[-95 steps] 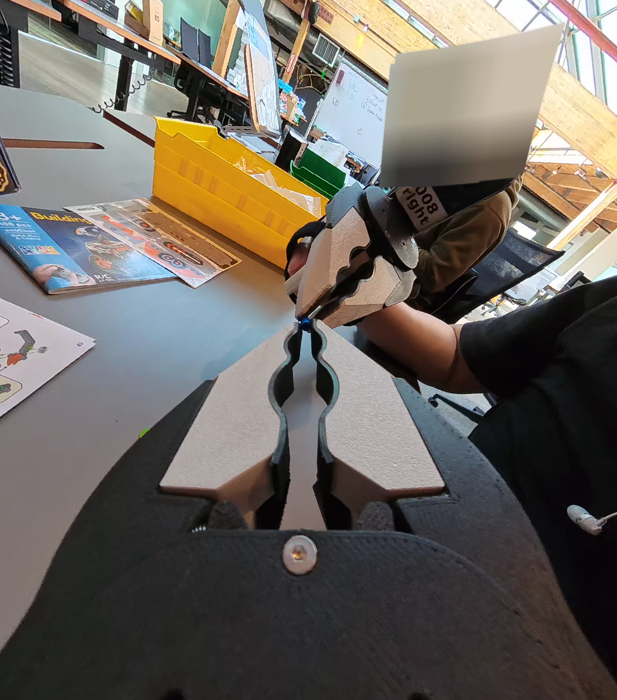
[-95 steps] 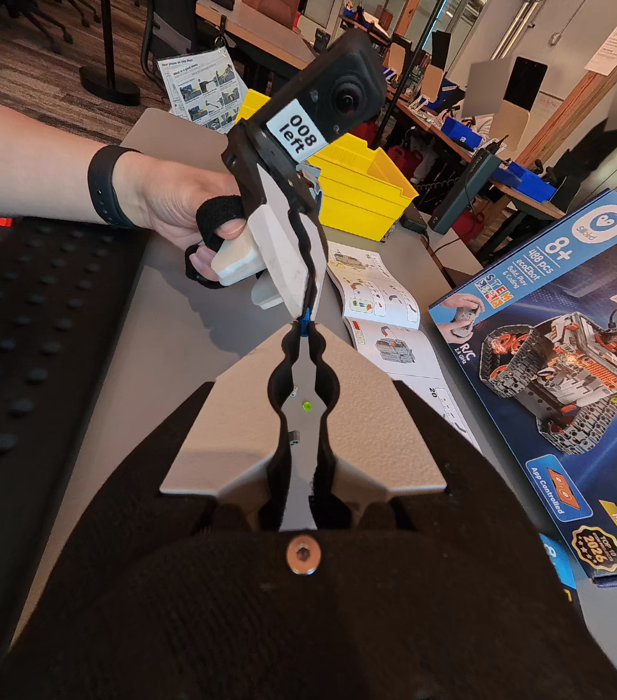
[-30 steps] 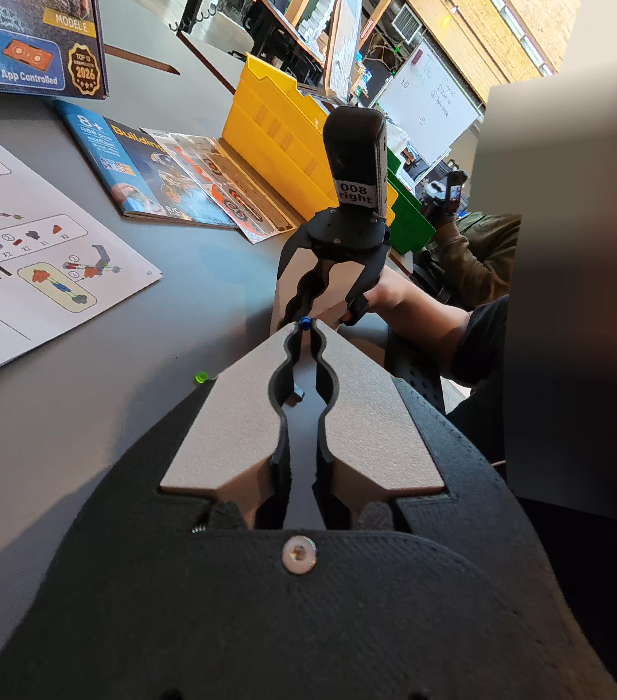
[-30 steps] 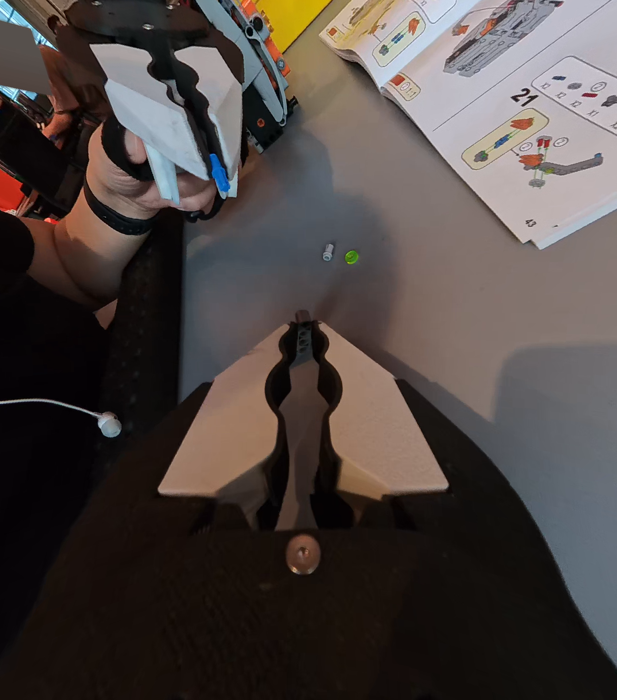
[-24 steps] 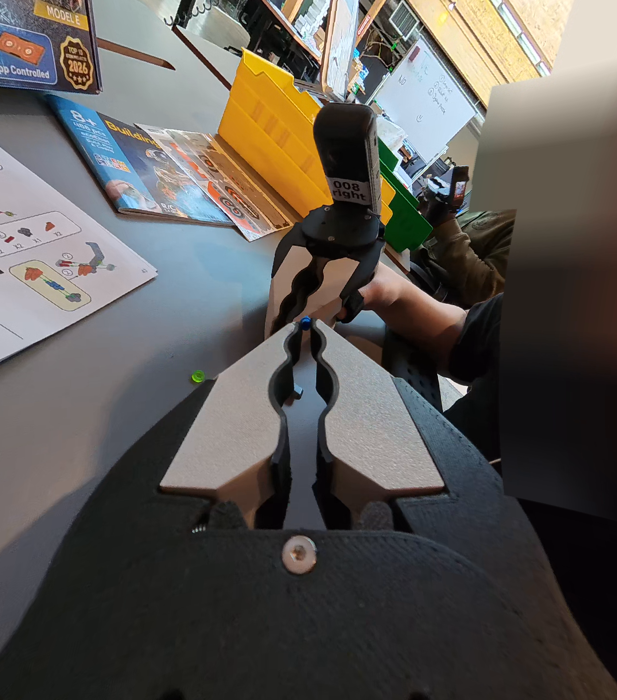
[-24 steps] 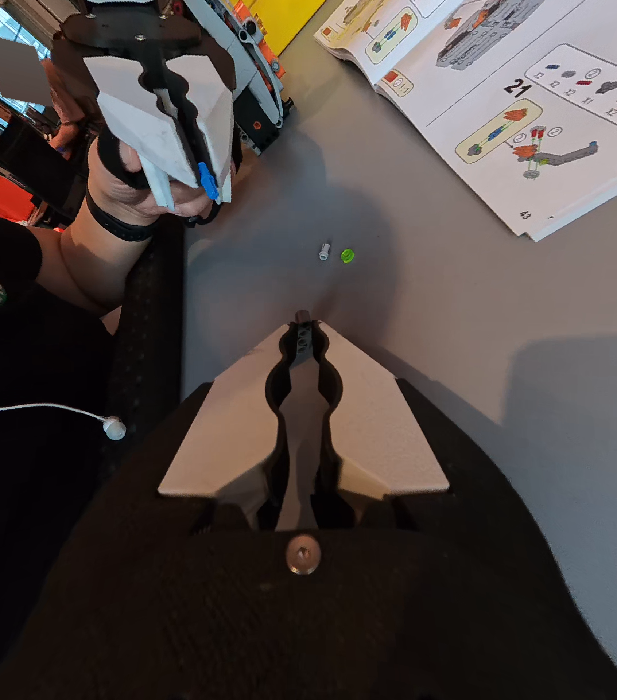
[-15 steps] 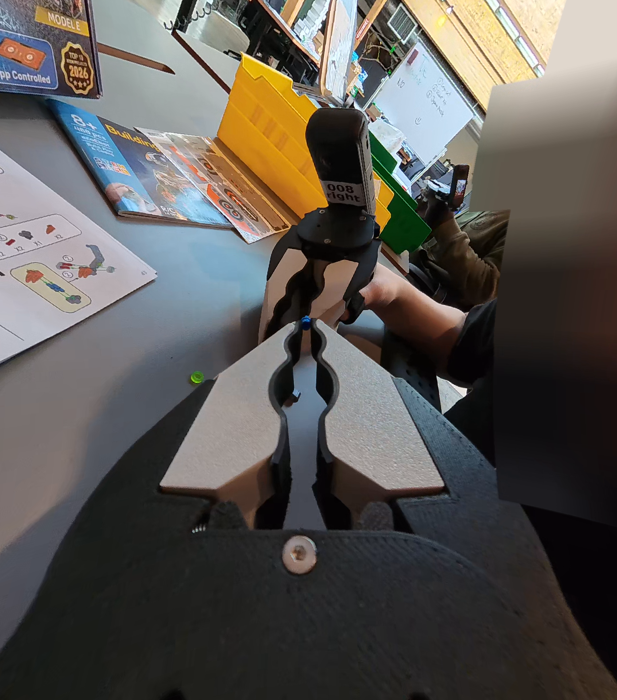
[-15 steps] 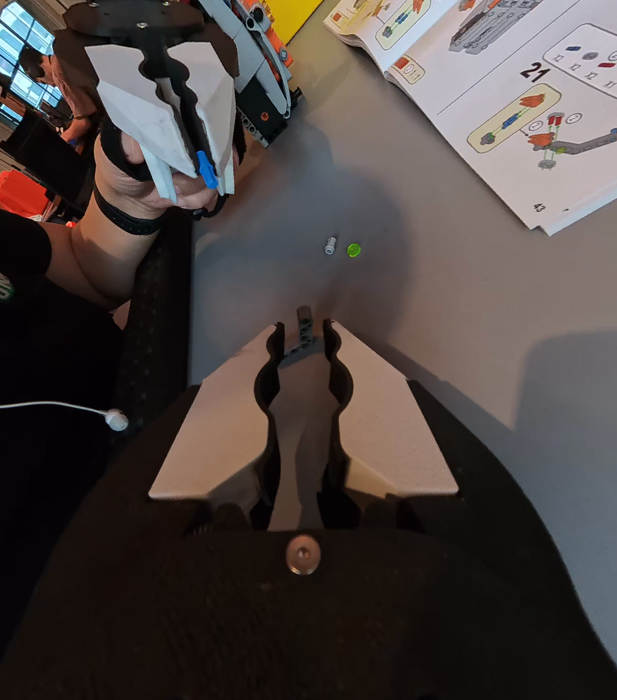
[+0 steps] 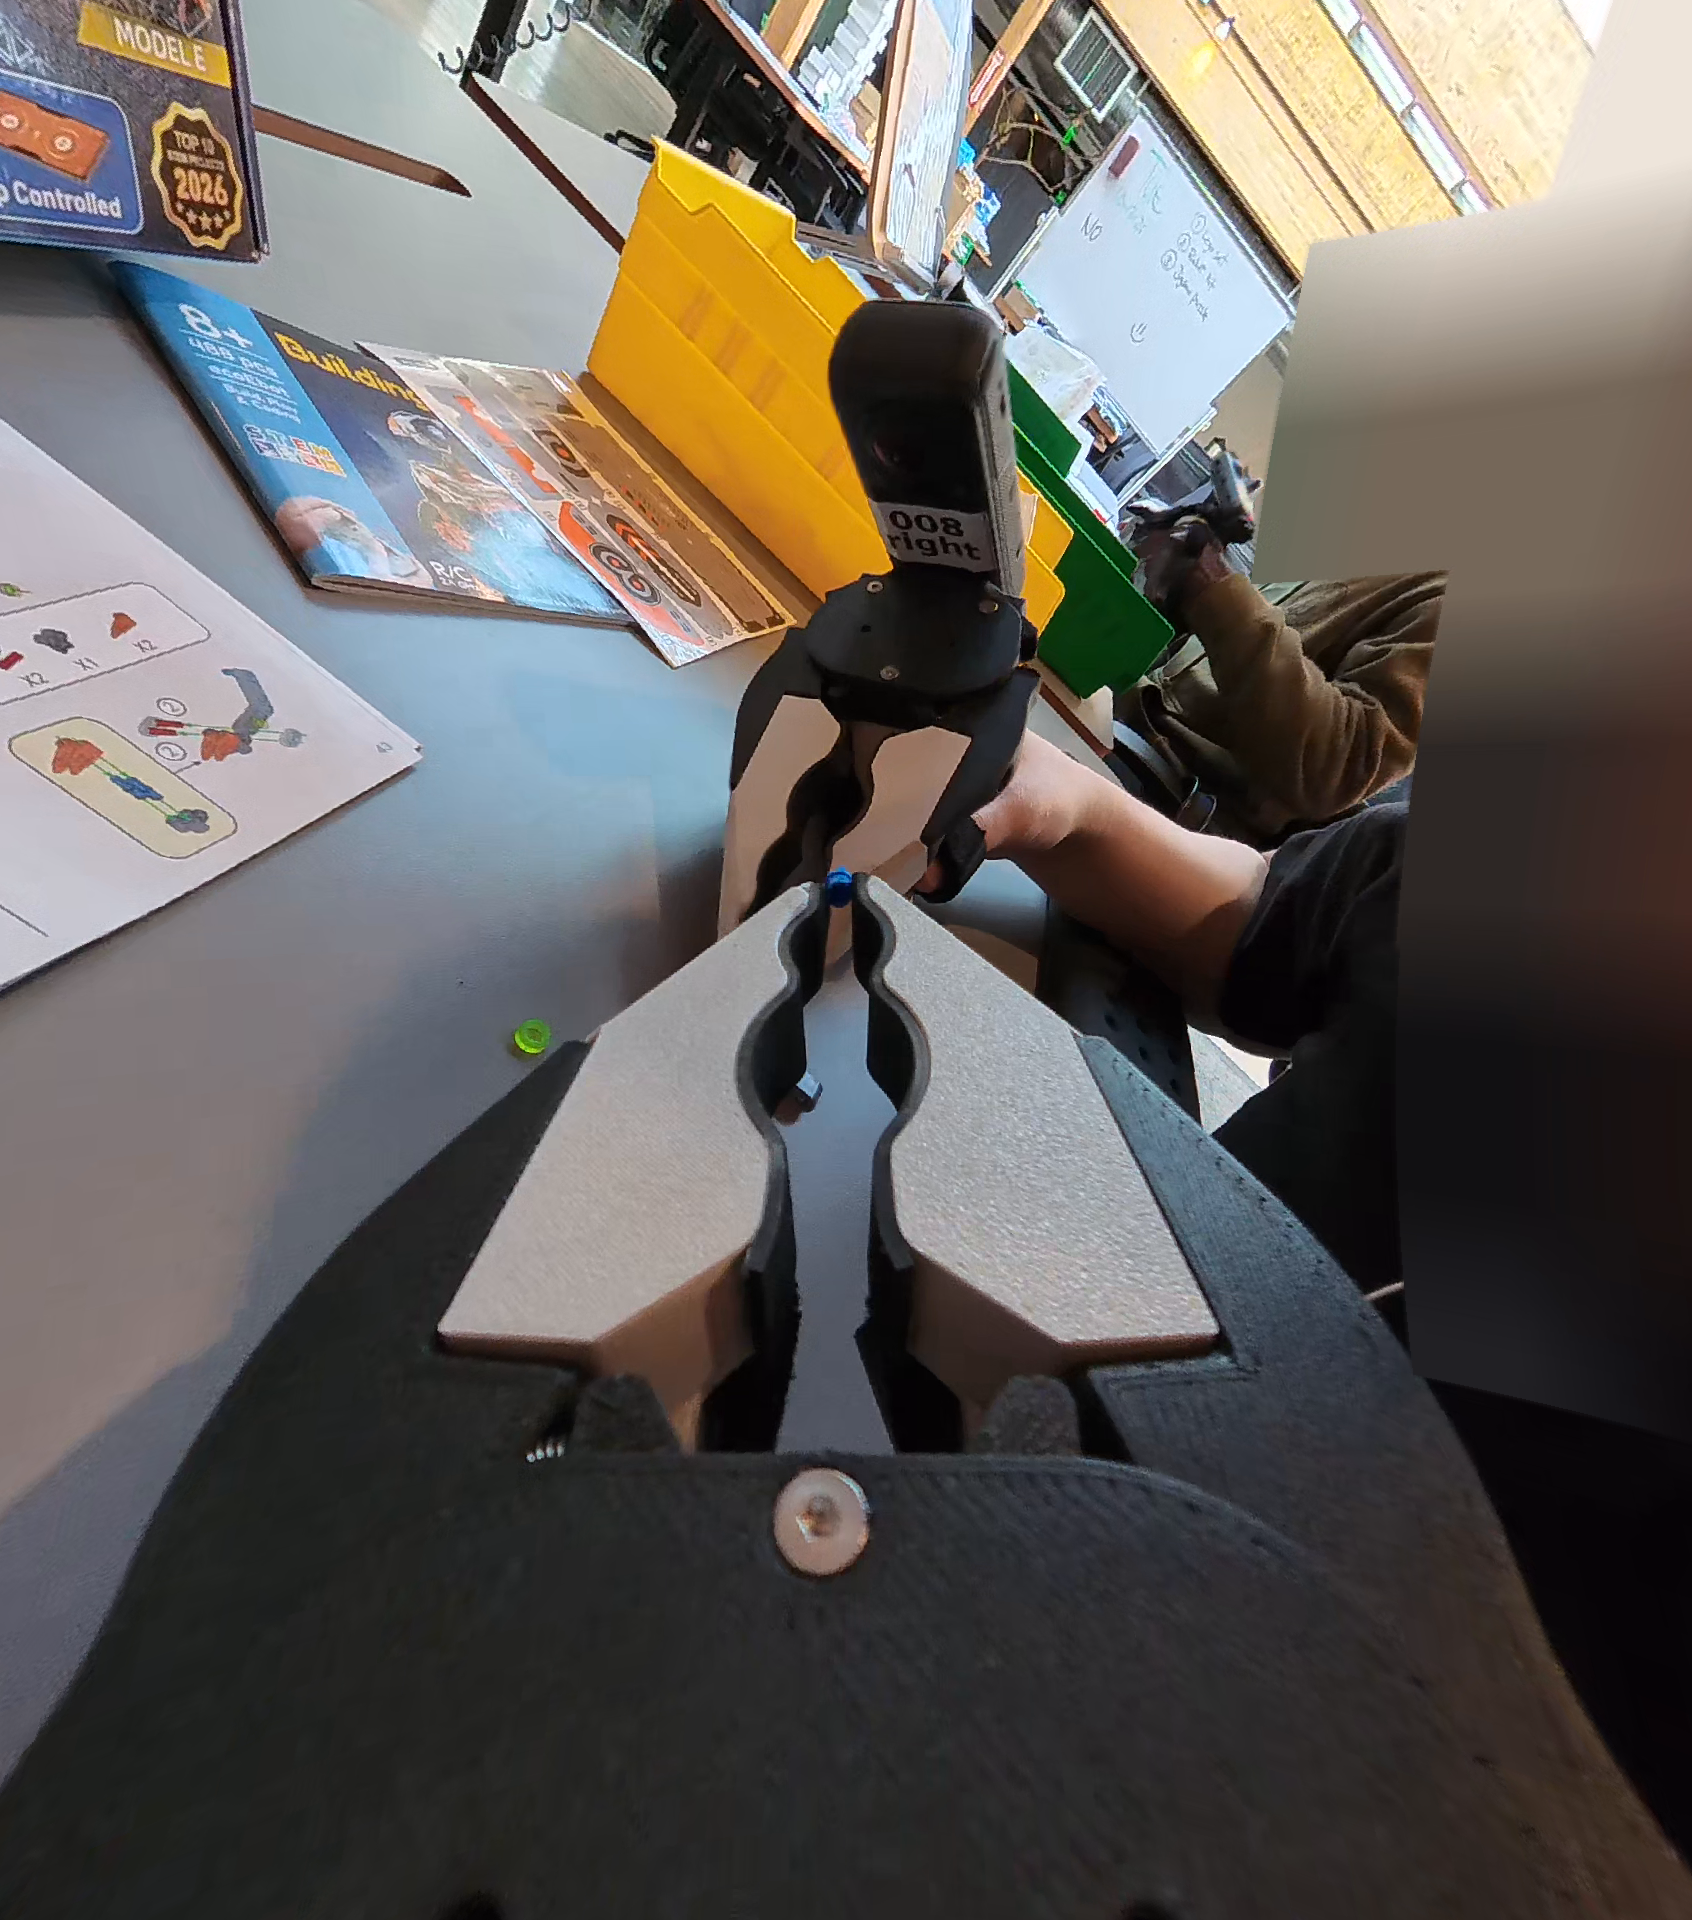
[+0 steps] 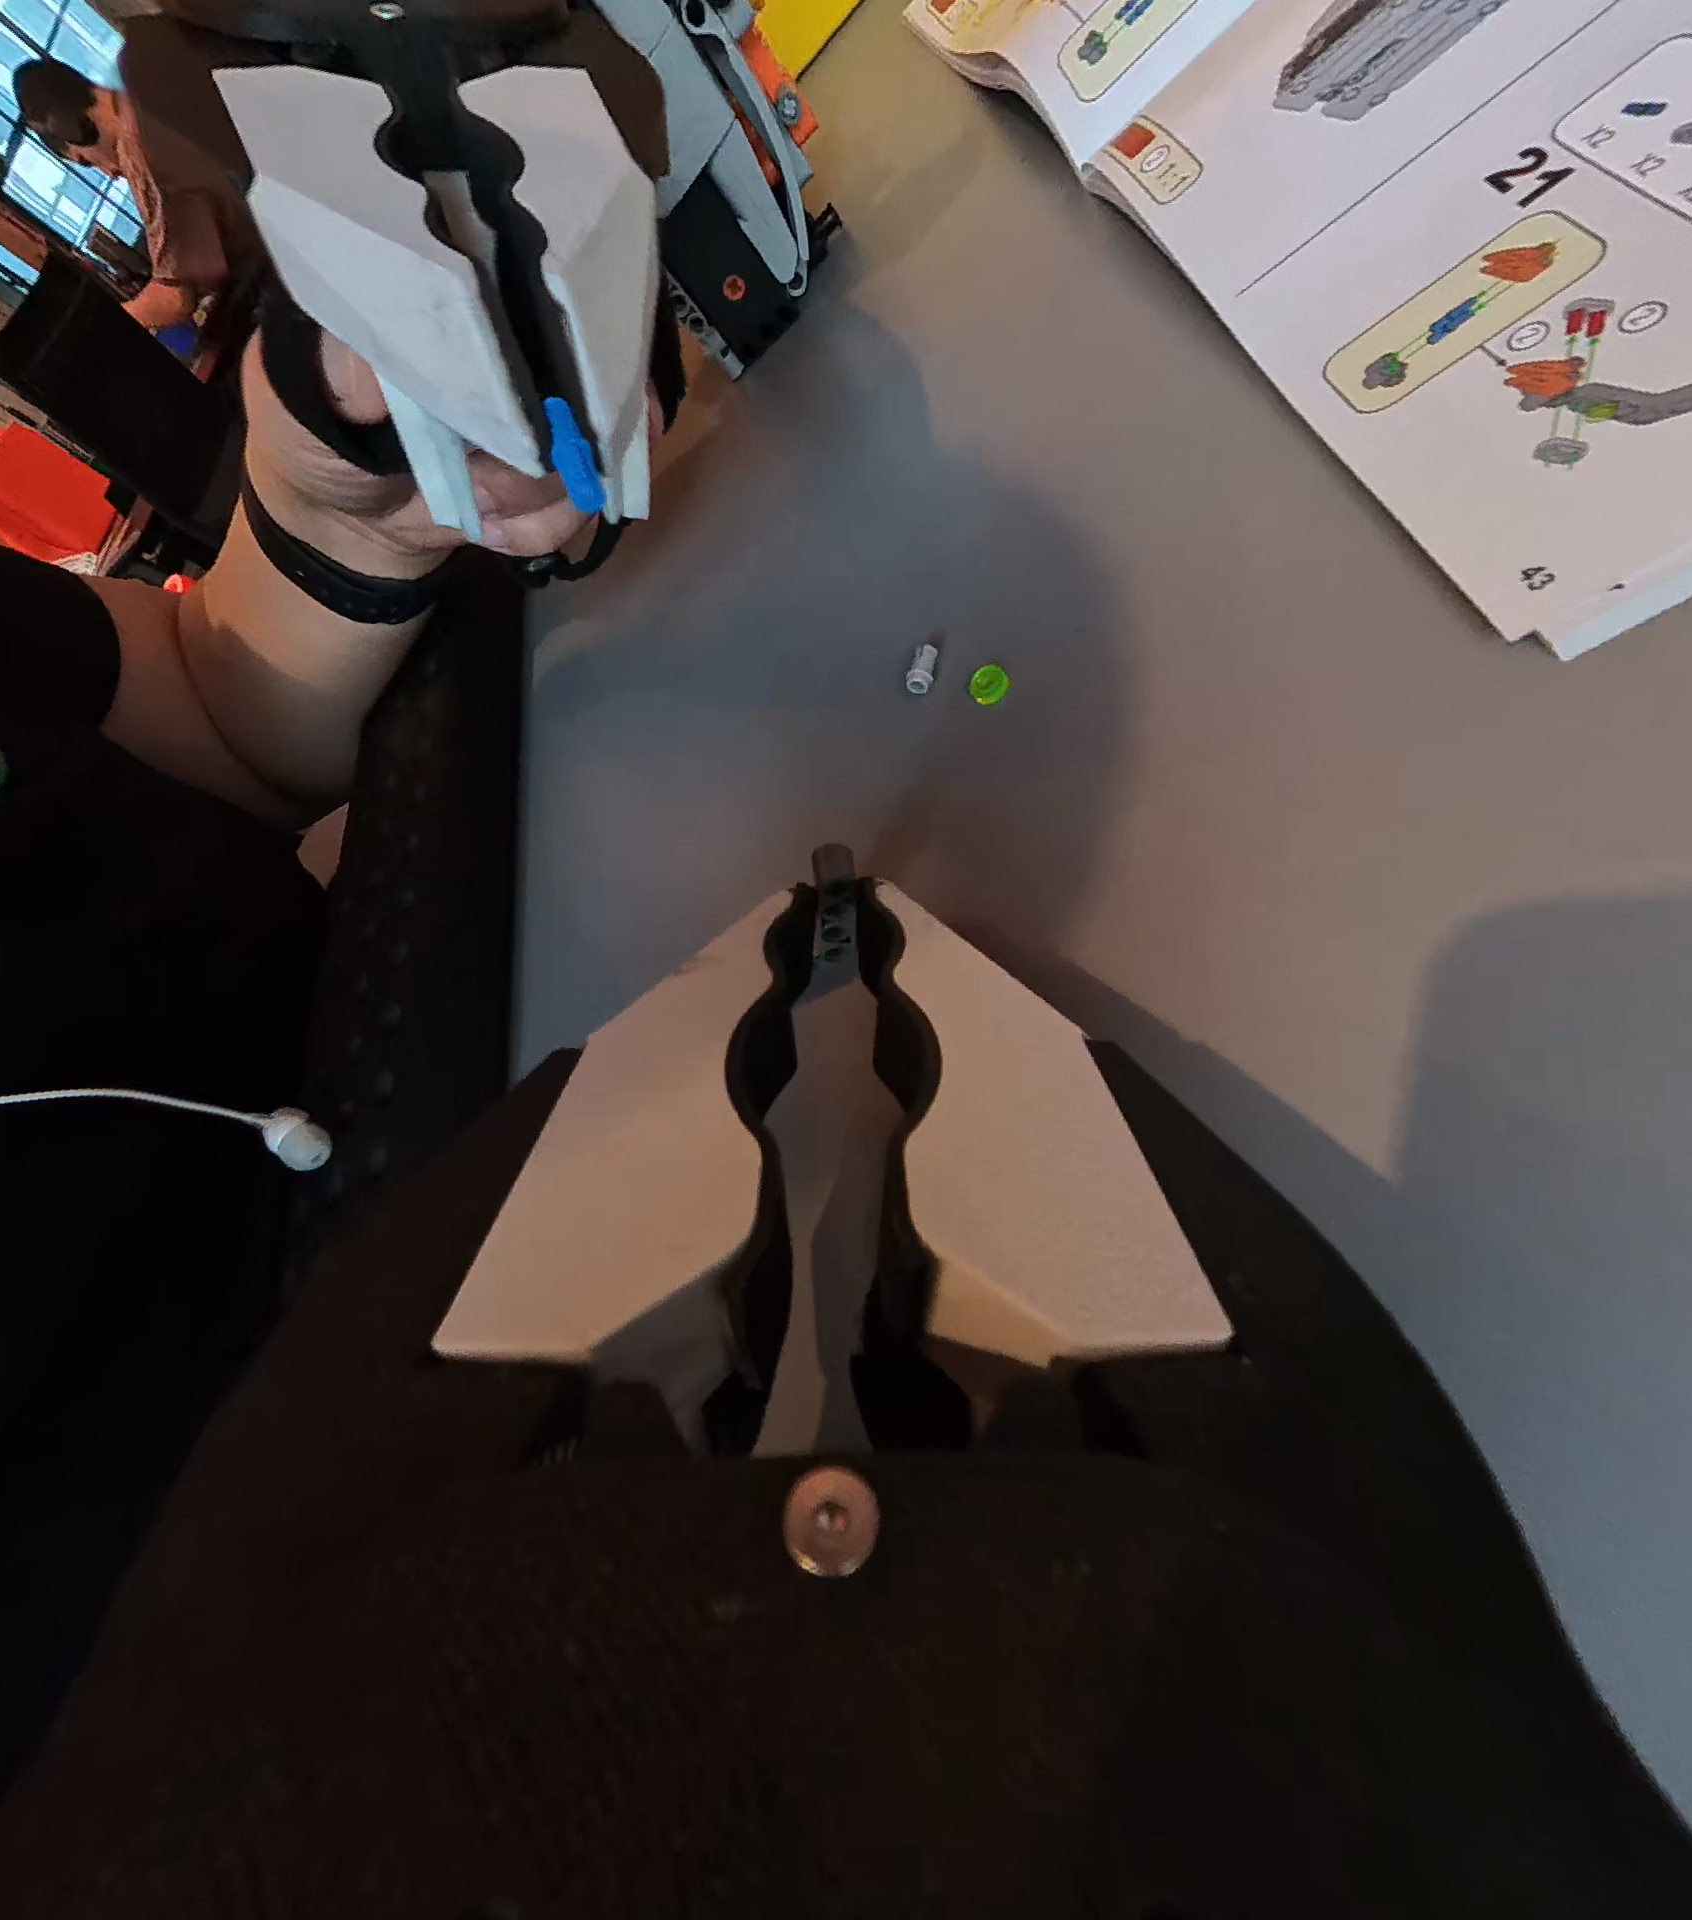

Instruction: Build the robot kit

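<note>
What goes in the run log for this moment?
left gripper: shut on blue pin | right gripper: shut on grey beam | green stud, grey pin: loose on table

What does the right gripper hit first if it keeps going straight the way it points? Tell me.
Probably the grey tabletop, just beyond the dark grey beam pinched in the right gripper. The small grey pin and green stud lie slightly farther; depth is unclear.

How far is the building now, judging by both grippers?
Done: a partly built grey-and-orange model stands behind. In hand: left gripper pinches a small blue pin, right gripper a dark grey holed beam, not yet joined. Left: a light grey peg and green round stud lie loose.
</note>
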{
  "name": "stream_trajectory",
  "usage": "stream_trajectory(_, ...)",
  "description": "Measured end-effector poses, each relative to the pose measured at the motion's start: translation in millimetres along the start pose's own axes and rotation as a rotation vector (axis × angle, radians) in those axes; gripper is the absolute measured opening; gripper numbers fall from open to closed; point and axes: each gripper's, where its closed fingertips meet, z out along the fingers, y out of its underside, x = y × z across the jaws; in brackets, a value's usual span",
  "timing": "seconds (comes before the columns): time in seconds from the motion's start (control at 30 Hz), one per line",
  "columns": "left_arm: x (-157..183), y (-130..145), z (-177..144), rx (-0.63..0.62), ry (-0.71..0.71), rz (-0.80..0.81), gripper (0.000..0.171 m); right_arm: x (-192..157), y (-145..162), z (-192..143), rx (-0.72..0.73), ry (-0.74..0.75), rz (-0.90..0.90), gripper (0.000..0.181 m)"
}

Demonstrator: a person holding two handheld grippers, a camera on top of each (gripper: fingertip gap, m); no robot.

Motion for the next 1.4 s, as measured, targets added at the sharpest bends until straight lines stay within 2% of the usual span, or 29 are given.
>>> stream_trajectory(1.4,0.7,-0.1,-0.9,0.000,0.009,-0.013,0.002,-1.3,-0.8,-1.6,0.010,-0.017,0.012,0.007)
